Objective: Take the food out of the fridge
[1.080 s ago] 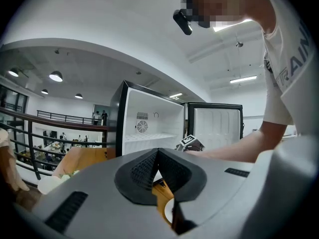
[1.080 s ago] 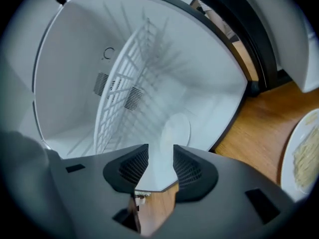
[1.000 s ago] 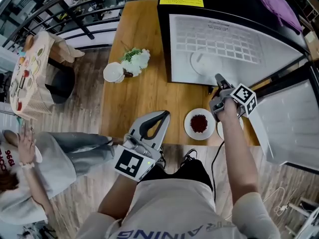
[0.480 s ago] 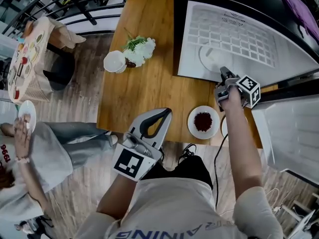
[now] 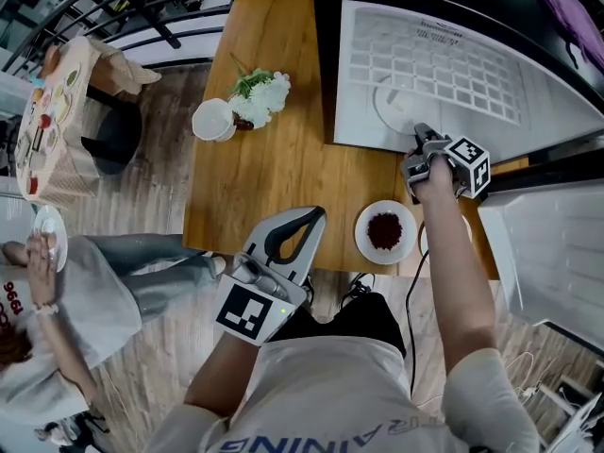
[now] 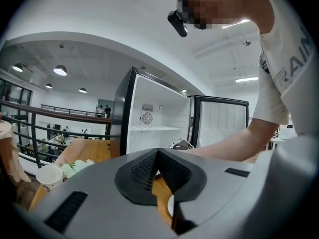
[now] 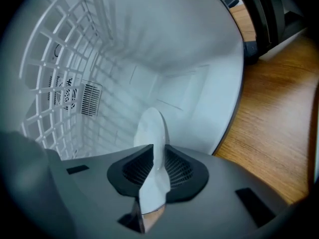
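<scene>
The fridge (image 5: 444,64) stands open on the wooden table (image 5: 274,177). A white plate (image 5: 394,105) lies on its white floor under the wire shelf. My right gripper (image 5: 421,138) reaches into the fridge's mouth. Its jaws have just been closing, and they now pinch the near rim of the plate (image 7: 153,128), seen edge-on between the pads of the right gripper (image 7: 154,164). A small white plate with dark red food (image 5: 385,231) sits on the table by the right arm. My left gripper (image 5: 310,215) hovers at the table's near edge, shut and empty, as the left gripper (image 6: 158,154) view confirms.
A white cup (image 5: 212,119) and a bunch of white flowers (image 5: 260,97) stand on the table's left side. The fridge door (image 5: 547,253) hangs open to the right. Another white dish (image 5: 425,243) peeks out under my right forearm. A person (image 5: 42,295) with a plate is at far left.
My right gripper has gone further into the fridge's mouth, down to the plate's rim, and closed on it. The left gripper has stayed put.
</scene>
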`<action>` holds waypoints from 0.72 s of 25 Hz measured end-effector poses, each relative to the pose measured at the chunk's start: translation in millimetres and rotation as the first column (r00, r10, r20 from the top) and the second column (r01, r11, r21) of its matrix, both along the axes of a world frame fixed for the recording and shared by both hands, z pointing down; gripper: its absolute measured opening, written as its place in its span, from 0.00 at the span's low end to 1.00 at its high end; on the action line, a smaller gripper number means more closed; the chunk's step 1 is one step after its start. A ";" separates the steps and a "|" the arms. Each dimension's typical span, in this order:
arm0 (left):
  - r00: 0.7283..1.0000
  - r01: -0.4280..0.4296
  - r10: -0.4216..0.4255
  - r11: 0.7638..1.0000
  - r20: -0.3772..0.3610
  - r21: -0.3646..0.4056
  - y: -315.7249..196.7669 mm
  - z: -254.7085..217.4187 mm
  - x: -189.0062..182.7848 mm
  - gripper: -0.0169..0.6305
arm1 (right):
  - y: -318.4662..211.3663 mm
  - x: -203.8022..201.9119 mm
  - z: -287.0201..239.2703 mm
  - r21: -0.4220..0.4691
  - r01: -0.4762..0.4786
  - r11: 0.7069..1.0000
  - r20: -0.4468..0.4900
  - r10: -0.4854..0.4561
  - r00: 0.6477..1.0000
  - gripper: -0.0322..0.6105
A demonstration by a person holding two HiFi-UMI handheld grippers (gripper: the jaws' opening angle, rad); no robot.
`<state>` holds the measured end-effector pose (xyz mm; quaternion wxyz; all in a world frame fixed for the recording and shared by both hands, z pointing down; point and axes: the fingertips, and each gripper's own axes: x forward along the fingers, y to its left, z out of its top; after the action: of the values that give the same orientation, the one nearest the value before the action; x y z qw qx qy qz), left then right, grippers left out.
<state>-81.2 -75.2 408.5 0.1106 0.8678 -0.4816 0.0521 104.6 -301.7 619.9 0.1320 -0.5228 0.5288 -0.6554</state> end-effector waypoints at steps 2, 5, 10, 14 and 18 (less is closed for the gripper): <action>1.000 -0.003 0.003 1.000 -0.003 -0.004 -0.1 0.6 1.8 0.04 | 2.7 2.1 3.4 -0.019 -0.014 1.000 0.009 0.014 1.000 0.12; 1.000 -0.008 0.008 1.000 -0.005 -0.007 0.8 1.5 3.8 0.04 | 5.8 3.0 1.7 -0.006 -0.033 0.999 0.046 0.034 0.998 0.11; 1.000 -0.014 0.014 1.000 -0.003 -0.012 4.2 1.7 6.3 0.04 | 8.2 0.5 -10.4 0.064 -0.045 0.997 0.087 0.039 0.995 0.10; 1.000 -0.018 0.018 1.000 -0.003 -0.010 6.1 1.6 6.9 0.04 | 7.4 -2.2 -19.9 0.128 -0.055 0.990 0.115 0.041 0.993 0.10; 1.000 -0.022 0.022 1.000 -0.003 -0.010 8.2 1.9 8.0 0.04 | 4.6 -2.5 -32.5 0.192 -0.058 0.980 0.135 0.032 0.990 0.10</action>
<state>-73.2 -67.1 410.3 0.1151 0.8726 -0.4716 0.0544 102.1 -297.2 587.4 0.2321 -0.4749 0.5689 -0.6301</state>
